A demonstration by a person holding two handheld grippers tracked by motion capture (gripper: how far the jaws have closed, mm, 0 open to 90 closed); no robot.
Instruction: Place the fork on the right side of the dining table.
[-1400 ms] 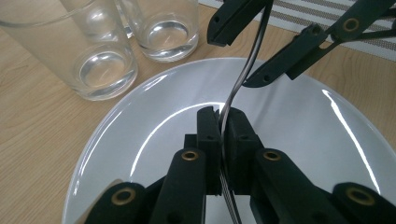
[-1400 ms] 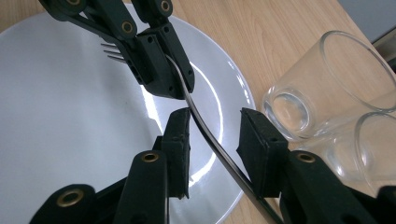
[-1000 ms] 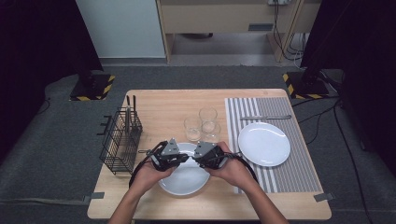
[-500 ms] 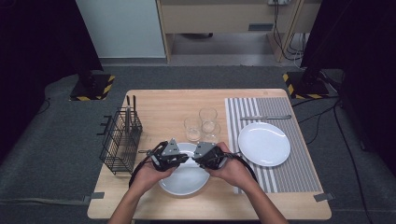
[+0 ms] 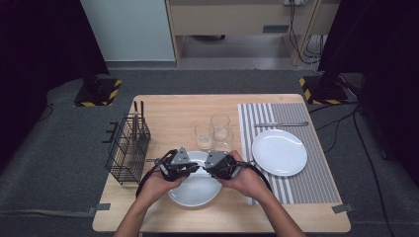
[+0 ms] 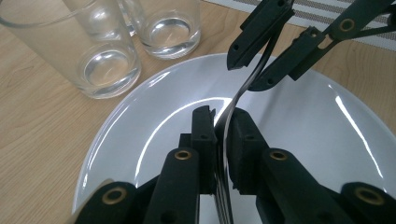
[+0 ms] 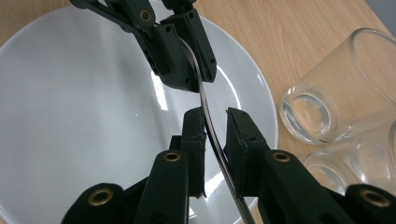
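Dark grey carpet is surrounding a light wooden table in the high view. A black wire basket is standing at its left edge, three clear glasses are grouped near the middle, and a striped placemat on the right is carrying a white plate with a piece of cutlery lying beyond it. Nearer the person, two hands are holding the left gripper and the right gripper nose to nose over a second white plate.

Looking along the left gripper, its jaws are pressing narrowly on a thin metal fork, tines showing low between them. The fork's handle is arching up into the right gripper, above the near plate. Two glasses are standing on the wood just beyond the plate's rim.

From the right gripper, the jaws are sitting slightly apart around the curved handle; whether they are touching it I cannot tell. Farther along, the left gripper is clamping the same fork over the near plate, with glasses at the right.
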